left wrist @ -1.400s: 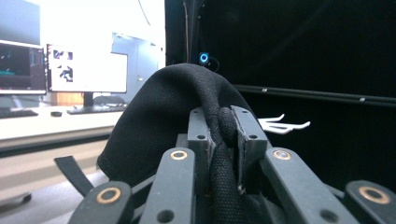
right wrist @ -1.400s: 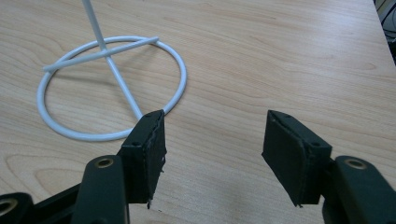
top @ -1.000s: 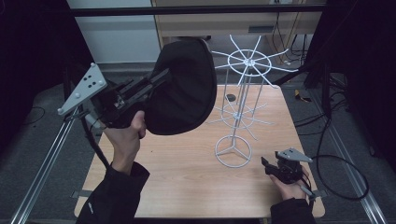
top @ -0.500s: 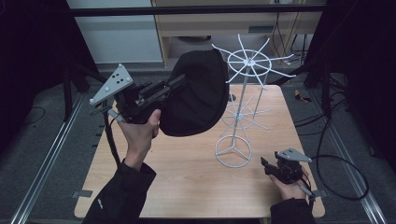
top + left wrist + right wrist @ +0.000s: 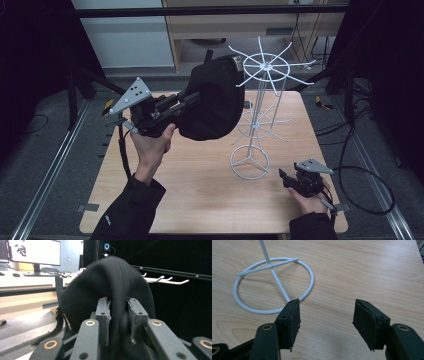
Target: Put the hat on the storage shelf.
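Overhead, the left gripper (image 5: 192,100) clamps a black cap (image 5: 212,100); the right gripper (image 5: 325,312) gapes wide.

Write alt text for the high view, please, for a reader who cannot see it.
A person's left claw holds a black cap up beside the top spokes of a white wire rack that stands on a wooden table. The right claw rests open on the table near the rack's ring base.
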A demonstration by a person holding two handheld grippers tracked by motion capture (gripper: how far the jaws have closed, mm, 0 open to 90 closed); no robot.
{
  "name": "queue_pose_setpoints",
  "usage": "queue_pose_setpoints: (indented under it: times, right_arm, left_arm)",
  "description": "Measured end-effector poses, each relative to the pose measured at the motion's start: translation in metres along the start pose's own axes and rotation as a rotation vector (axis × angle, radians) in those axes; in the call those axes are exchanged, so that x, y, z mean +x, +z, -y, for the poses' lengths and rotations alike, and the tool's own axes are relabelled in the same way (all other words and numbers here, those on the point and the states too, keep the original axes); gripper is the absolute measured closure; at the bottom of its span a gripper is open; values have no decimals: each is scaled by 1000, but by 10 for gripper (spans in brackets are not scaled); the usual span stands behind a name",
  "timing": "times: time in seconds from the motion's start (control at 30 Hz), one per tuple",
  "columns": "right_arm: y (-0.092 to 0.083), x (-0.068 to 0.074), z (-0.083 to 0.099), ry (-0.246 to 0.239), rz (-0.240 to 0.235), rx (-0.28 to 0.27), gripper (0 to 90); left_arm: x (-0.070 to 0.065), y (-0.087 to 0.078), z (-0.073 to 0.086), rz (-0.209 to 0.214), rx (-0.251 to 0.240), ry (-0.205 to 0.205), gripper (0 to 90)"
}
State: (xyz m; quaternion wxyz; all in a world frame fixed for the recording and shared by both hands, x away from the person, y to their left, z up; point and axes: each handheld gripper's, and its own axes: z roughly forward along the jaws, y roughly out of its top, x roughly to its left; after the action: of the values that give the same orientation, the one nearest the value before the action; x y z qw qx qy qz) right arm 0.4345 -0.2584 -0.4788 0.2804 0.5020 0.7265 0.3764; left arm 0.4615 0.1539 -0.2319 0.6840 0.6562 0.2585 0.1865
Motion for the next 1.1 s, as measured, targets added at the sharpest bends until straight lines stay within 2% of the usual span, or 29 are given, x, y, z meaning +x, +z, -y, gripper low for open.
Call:
queue_pose_setpoints:
  times: [0.17,0.33,0.5,0.6,0.67,0.7,0.77,0.8,0.83,0.97,1.1]
  right_arm:
    - [0,0,0,2,-1,2,384]
    - [0,0,0,-1,-2,3,383]
    - [0,0,0,0,-2,3,383]
    - [0,0,0,-2,-3,3,382]
    - [0,0,0,-2,-3,3,382]
    - [1,0,0,-2,-3,3,382]
    - [0,0,0,2,-5,4,381]
    - [0,0,0,2,-5,4,381]
    - [1,0,0,-2,-3,3,381]
    - [0,0,0,-1,-2,1,377]
    - [1,0,1,-3,0,1,368]
  left_arm:
    - [2,6,11,-20,44,13,728]
    - [4,8,16,-22,51,5,731]
    - [3,10,19,-34,67,16,712]
    - [3,12,19,-43,75,16,666]
    - [2,12,20,-52,80,23,600]
    - [1,11,20,-64,80,35,600]
    - [-1,10,19,-77,75,51,498]
    - [-2,8,19,-85,72,61,498]
    - [-3,6,19,-91,71,70,449]
    - [-6,-6,20,-100,72,97,404]
    - [-7,-21,25,-119,72,102,342]
